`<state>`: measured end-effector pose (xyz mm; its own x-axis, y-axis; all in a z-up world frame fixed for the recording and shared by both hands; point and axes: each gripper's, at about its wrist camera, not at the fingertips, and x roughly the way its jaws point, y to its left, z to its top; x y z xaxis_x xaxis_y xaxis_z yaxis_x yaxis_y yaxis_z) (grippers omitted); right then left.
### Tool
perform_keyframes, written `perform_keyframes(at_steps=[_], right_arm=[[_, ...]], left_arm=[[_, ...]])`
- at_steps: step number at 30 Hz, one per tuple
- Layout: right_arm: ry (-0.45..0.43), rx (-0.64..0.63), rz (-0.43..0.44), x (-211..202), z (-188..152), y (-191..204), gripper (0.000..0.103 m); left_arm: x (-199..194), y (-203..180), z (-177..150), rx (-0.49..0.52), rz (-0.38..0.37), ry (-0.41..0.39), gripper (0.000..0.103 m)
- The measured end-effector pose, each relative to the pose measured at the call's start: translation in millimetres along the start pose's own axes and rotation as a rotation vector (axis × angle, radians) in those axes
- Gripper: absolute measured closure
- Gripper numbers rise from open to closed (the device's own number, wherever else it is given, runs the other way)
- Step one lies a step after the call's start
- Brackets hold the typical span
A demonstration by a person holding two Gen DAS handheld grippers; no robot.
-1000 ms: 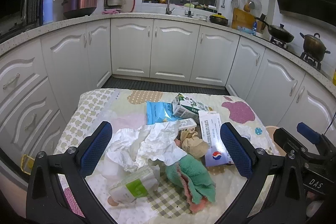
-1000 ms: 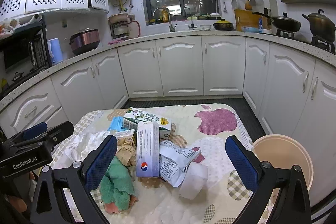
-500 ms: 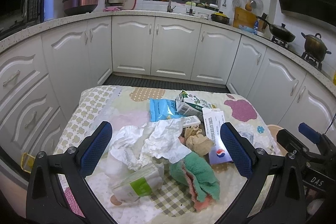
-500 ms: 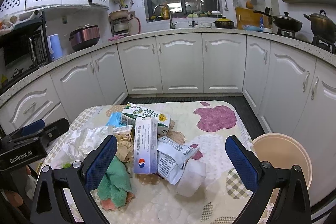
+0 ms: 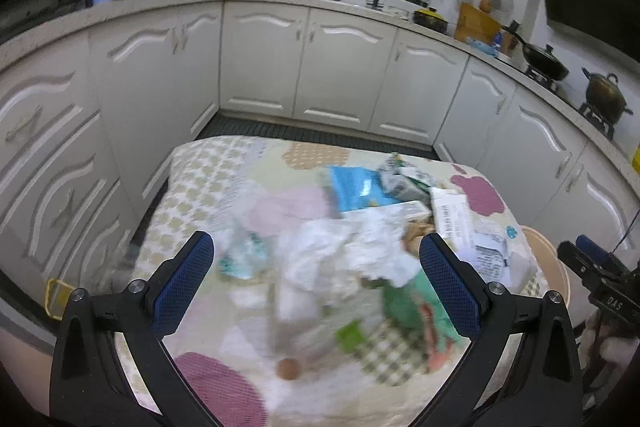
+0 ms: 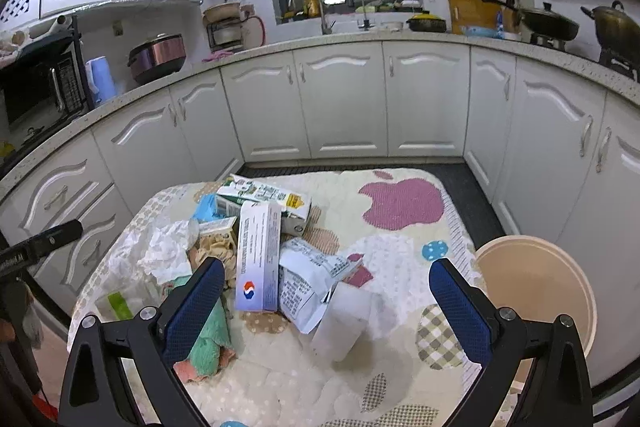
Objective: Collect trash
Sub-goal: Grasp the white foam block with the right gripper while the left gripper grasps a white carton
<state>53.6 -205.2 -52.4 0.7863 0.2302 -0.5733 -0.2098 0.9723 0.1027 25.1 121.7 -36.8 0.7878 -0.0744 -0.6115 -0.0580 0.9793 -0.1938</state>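
Observation:
A heap of trash lies on a patterned cloth-covered table [image 6: 400, 251]: a white and purple box [image 6: 258, 259], a green milk carton [image 6: 266, 201], crumpled white paper [image 6: 168, 247], a printed wrapper [image 6: 310, 281], a white cup [image 6: 342, 323] and a green cloth [image 6: 206, 341]. My right gripper [image 6: 322, 297] is open above the heap's near side, holding nothing. My left gripper [image 5: 316, 275] is open above the crumpled paper [image 5: 332, 255]; this view is blurred. A beige bin [image 6: 536, 291] stands at the table's right.
White kitchen cabinets [image 6: 344, 103] curve around behind and to both sides of the table. Pots and pans sit on the counter at right [image 6: 550, 23]. A small brown ball [image 5: 287, 369] lies on the cloth near the left gripper.
The left gripper has swung left and moved forward over the heap, blurring its view. The right gripper has moved forward and a little lower toward the box and wrapper.

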Motion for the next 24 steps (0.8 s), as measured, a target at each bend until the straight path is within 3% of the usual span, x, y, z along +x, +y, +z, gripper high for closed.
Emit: perform_keyframes(at_steps=[3,7,13,17,20,24], right_arm=[[0.012,-0.005,0.007,3.4,-2.0,1.1,0.001],[0.049,0.010,0.029,11.6,-6.6,-3.9,0.001],[0.094,-0.009,0.025,19.2,-17.9,-9.2,0.003],[0.110,-0.028,0.025,22.1,-24.9,-11.9,0.004],[0.130,-0.021,0.023,29.1,-28.8,-15.5,0.006],[0.156,0.019,0.044,41.2,-30.0,-21.0,0.009]], left_arm=[[-0.8,23.7,0.8,-0.035,0.014,0.027,0.001],[-1.8,38.2,-7.1,-0.053,-0.027,0.073,0.003],[6.1,19.0,-35.0,0.035,-0.110,0.159,0.006],[19.0,5.9,-53.0,0.082,-0.116,0.198,0.007],[37.4,4.6,-62.4,0.068,-0.128,0.237,0.021],[49.5,-3.1,-67.4,0.066,-0.154,0.247,0.027]])
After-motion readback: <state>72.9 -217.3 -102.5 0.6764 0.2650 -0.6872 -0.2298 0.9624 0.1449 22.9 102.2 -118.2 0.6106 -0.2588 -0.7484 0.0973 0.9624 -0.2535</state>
